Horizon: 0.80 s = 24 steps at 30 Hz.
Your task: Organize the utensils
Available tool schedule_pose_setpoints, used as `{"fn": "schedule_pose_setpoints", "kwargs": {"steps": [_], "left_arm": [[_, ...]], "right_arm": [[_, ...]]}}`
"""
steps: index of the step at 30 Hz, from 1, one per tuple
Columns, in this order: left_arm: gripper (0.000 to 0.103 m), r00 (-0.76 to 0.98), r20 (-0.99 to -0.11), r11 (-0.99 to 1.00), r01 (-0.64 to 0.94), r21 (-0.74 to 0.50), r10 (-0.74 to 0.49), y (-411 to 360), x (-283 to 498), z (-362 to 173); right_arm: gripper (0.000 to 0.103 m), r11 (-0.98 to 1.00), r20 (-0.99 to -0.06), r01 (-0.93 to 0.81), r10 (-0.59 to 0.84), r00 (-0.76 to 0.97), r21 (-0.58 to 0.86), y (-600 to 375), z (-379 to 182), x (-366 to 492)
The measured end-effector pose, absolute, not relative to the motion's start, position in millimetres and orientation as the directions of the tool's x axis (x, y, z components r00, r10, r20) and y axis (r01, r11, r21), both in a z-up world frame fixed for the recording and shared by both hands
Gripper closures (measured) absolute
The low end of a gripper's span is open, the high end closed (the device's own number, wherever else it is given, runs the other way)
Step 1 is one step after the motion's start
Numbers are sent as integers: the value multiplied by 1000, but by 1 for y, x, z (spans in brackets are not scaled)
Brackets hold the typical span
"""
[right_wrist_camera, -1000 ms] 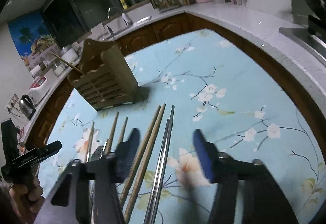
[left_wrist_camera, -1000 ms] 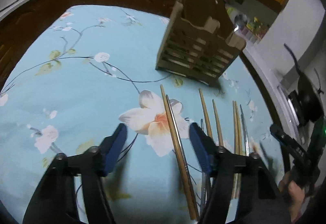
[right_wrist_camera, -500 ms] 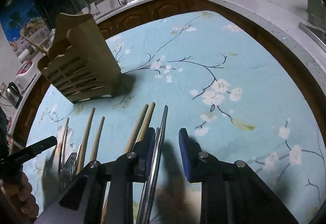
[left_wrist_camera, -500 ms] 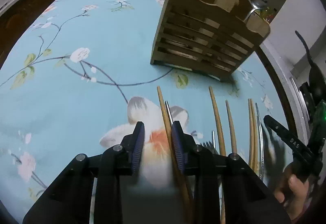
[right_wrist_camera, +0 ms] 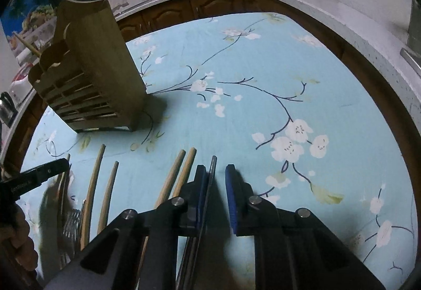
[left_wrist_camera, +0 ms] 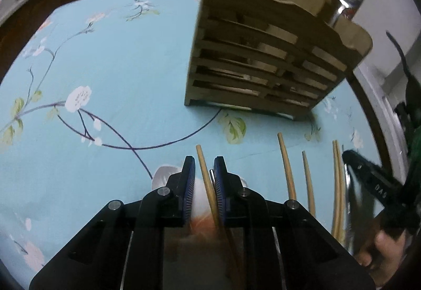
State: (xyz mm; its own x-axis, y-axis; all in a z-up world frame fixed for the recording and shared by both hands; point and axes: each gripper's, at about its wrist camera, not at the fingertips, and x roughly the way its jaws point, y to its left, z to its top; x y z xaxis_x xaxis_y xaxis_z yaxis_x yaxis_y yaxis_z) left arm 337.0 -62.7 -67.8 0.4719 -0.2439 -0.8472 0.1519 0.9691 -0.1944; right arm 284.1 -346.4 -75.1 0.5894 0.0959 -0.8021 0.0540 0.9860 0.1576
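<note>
Left wrist: chopstick between claw pads.

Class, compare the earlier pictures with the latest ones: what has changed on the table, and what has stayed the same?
Both tongs came down toward the table, jaws closing. The left tongs now straddle a wooden chopstick; the right tongs straddle a metal chopstick. Neither looks gripped or lifted yet. The wooden holder and the other chopsticks lie as before.
</note>
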Motion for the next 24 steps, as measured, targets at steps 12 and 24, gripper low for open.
{"fn": "schedule_pose_setpoints", "kwargs": {"steps": [12,24], "left_arm": [[97,468,-853,964,224,-141,-233,-66,336,-67],[99,518,-814,963,192,-187,-261,-47,318,-46]], "right_arm": [[96,993,-799,52,55,599,107,-340,-76,285],[99,972,-761,70,131,635,226,-354,-56,269]]}}
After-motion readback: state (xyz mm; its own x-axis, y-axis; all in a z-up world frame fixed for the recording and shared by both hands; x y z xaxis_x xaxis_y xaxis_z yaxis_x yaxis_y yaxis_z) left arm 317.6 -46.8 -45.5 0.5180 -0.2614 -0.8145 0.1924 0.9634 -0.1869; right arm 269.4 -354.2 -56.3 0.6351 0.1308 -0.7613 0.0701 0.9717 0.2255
